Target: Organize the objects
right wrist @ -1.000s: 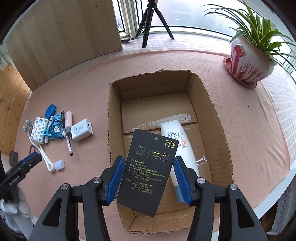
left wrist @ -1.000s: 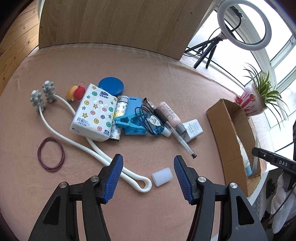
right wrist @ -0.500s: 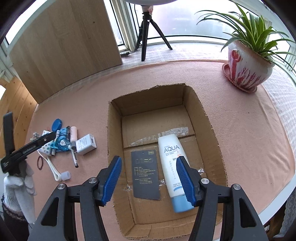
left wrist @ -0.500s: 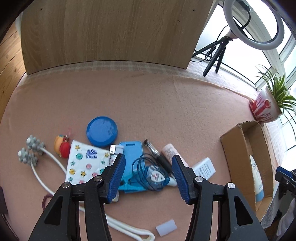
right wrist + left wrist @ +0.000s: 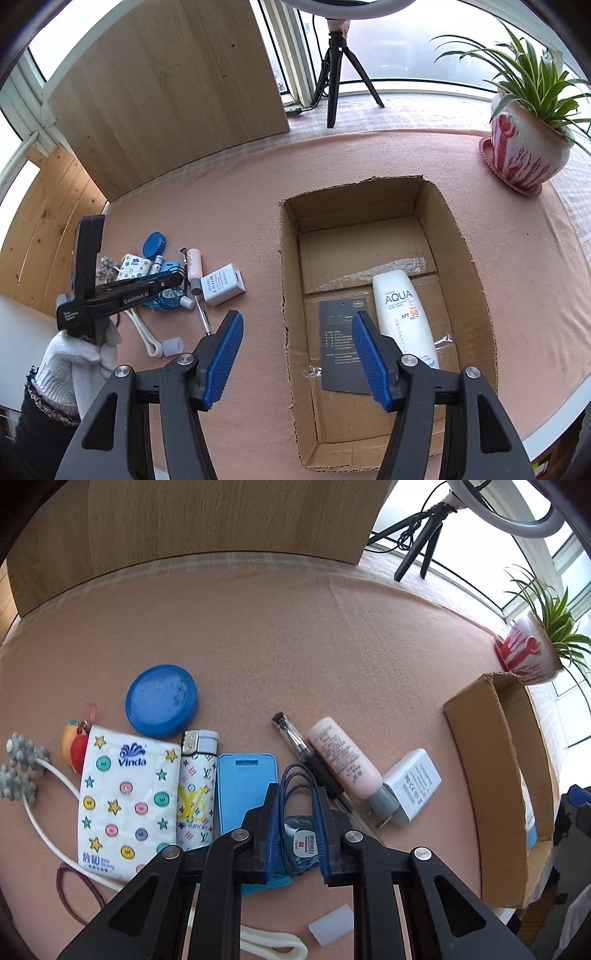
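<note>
Beside the blue case (image 5: 245, 790), the left tool (image 5: 297, 834) pinches a coiled cable (image 5: 297, 786) atop a small bottle (image 5: 303, 843), seemingly gripping both; light, floppy, best held mid-coil.

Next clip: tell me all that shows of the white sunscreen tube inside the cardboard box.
The white plastic sunscreen tube is a flattened shape printed AQUA and SPF 50 in blue and orange. It lies flat, label up, on the floor of the open cardboard box, its rounded end toward the far wall. The black printed card lies beside it; whether they touch is unclear. The open right gripper hides its near end.
</note>
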{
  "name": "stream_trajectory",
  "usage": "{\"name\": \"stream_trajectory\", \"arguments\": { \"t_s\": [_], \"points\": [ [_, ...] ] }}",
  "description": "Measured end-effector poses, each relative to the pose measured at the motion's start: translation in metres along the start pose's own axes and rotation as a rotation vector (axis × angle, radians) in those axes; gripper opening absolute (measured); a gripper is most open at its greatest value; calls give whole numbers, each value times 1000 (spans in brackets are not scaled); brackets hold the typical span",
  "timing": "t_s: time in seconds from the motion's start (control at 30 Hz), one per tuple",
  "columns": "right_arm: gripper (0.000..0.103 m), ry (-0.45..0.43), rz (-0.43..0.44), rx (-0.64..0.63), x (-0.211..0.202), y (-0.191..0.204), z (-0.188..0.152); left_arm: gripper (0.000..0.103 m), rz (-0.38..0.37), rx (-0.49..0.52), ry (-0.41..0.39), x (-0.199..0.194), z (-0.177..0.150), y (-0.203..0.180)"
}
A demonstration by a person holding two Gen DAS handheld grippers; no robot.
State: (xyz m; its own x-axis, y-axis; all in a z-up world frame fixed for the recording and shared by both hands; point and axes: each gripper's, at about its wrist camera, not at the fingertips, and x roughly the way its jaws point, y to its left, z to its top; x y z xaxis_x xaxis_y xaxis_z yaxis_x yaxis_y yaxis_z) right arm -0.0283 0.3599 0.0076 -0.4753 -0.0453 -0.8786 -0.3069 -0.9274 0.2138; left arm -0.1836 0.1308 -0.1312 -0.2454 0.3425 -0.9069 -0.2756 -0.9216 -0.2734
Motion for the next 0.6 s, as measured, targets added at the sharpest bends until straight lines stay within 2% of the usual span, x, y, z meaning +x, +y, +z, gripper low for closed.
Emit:
{"name": "stream_trajectory", "arguments": {
  "t_s": [0.17,0.23,0.47,0.57,0.6],
  "points": [
    [57,16,25,-34,6,20,-3,15,-46,-6,18,-10,-27,2],
    [57,23,31,-54,8,29,-6,15,-36,-1,12,-18,-38,3],
    [57,17,28,-115,11,63,-23,15,22,-47,-134,-86,-71,13],
    [57,10,31,-142,11,80,-32,24,56,-50,-194,-117,-82,13],
    [57,6,30,-152,10,86,-35,33,66,-52,-215,-126,-85,13]
  ]
}}
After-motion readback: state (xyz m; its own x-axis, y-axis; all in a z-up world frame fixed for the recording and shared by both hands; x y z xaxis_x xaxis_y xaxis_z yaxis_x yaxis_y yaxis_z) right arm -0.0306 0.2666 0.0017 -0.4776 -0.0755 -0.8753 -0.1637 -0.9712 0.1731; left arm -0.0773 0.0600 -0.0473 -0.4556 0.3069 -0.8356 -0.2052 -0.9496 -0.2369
